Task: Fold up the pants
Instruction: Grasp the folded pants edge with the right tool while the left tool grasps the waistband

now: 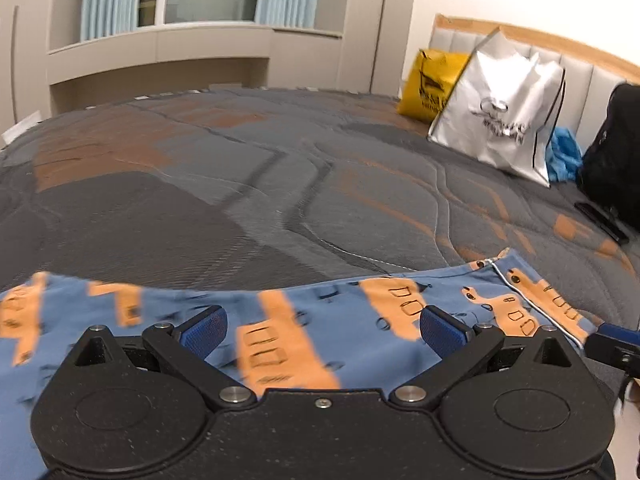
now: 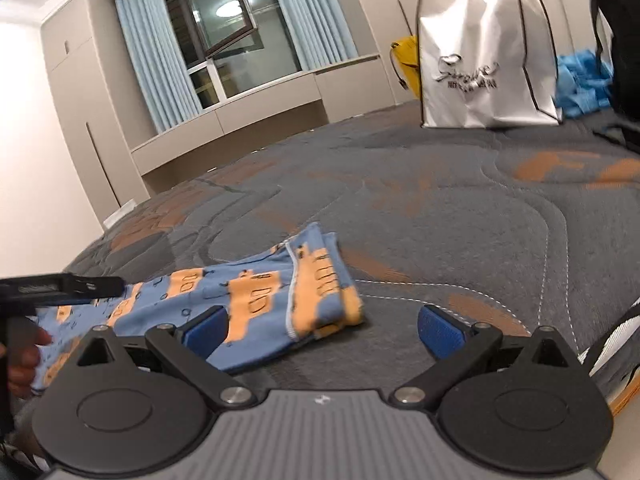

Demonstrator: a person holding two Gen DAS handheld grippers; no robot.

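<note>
Pants [image 2: 256,300] folded flat on bed [image 1: 240,184] — left gripper [image 1: 322,332], right gripper [image 2: 322,332] both spread, empty.

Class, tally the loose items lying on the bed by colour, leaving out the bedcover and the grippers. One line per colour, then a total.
Blue and orange: 1, the pants
Yellow: 1, a bag
White: 1, a shopping bag
Black: 1, a backpack
Plain blue: 1, a crumpled heap
Total: 5

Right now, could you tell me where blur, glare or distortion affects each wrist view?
Left wrist view: the pants smear with motion blur, fisheye bows the bed into a dome. Right wrist view: the white bag is blurred, a ceiling light glares in the window, walls lean from distortion.
</note>
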